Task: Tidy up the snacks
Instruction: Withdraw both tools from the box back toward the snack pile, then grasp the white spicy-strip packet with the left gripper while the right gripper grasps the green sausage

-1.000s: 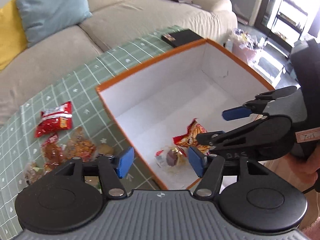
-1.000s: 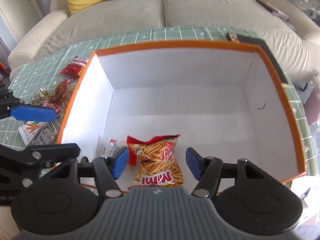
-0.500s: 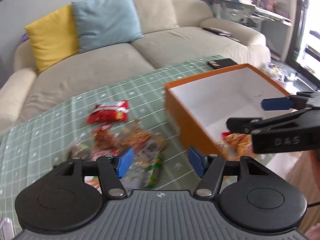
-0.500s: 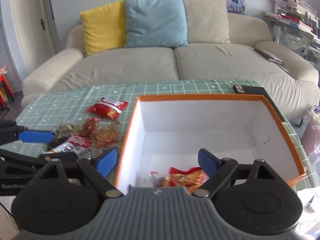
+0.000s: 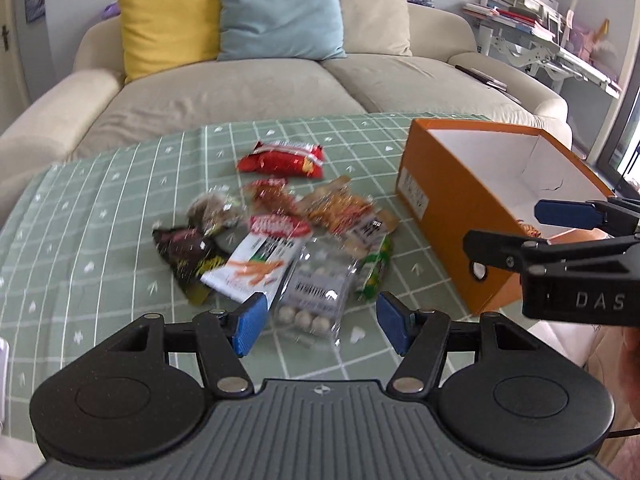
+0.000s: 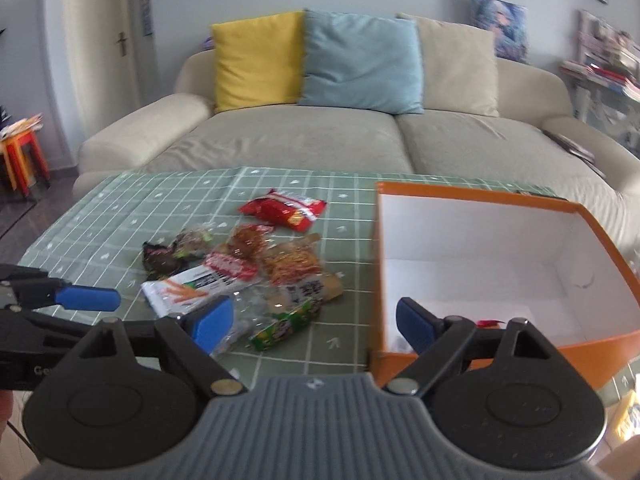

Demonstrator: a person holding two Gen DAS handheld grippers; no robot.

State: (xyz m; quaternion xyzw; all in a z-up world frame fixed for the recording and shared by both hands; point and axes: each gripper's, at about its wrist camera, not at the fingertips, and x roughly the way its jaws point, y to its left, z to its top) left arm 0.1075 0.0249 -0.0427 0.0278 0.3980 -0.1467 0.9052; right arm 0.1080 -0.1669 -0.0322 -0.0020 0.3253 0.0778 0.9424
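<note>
Snacks (image 5: 296,236) beyond parted left tongs (image 5: 322,322)

Checked table (image 5: 100,216): snacks (image 5: 280,240), orange box (image 5: 452,216)

Orange box (image 5: 436,196) with white inside, green white-gridded tablecloth (image 5: 100,216), red snack packet (image 5: 280,159), blue-tipped tongs (image 5: 320,322)

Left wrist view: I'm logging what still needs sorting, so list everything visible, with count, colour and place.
Snack packets: about ten, mostly red, orange, clear and green, piled on the table left of the box.
Red packet: one, apart, at the pile's far side.
Box: one, orange outside, white inside, right on the table.
Tablecloth: one, green checked.
Cushions: three, yellow, blue, beige, on the beige sofa.
Left gripper: open, blue pads, above the pile's near edge.
Right gripper: open, by the box.
</note>
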